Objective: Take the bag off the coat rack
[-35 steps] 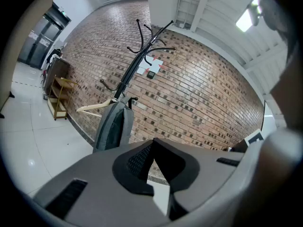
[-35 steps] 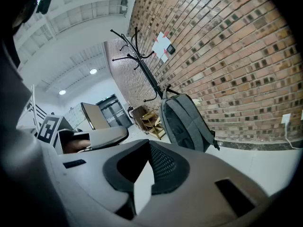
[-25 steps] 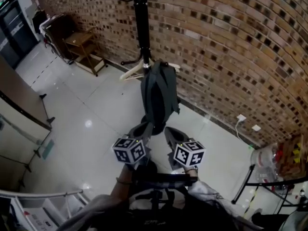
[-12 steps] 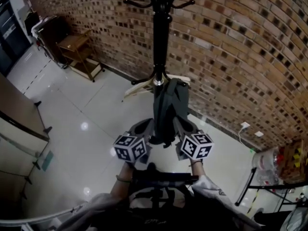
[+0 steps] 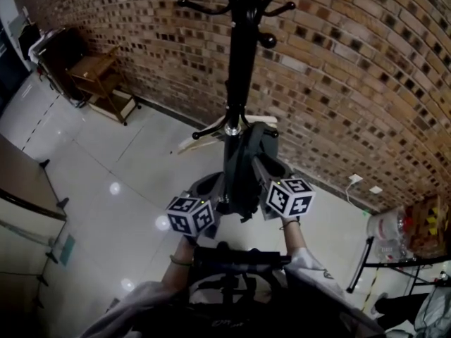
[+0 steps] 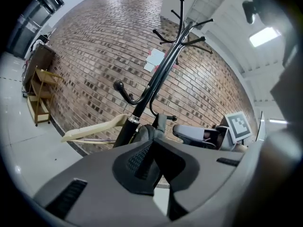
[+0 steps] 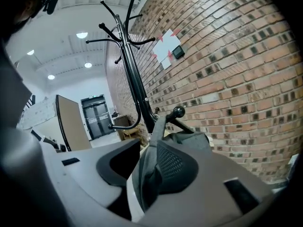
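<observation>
1. Lifted since a second ago, the bag (image 5: 243, 166) now hangs against the coat rack (image 5: 236, 62), its strap over a knobbed hook (image 7: 178, 111).
2. Left gripper (image 5: 213, 187) pinches the bag's side, jaws narrow.
3. Right gripper (image 5: 262, 166) jaws are opening, with fabric loose between them.

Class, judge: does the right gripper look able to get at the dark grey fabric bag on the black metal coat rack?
Probably yes: the dark grey fabric bag, hanging on the black metal coat rack, already lies between the opening jaws of the right gripper; nothing blocks it.

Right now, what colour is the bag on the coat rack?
The bag is dark grey; the head view shows it best.
</observation>
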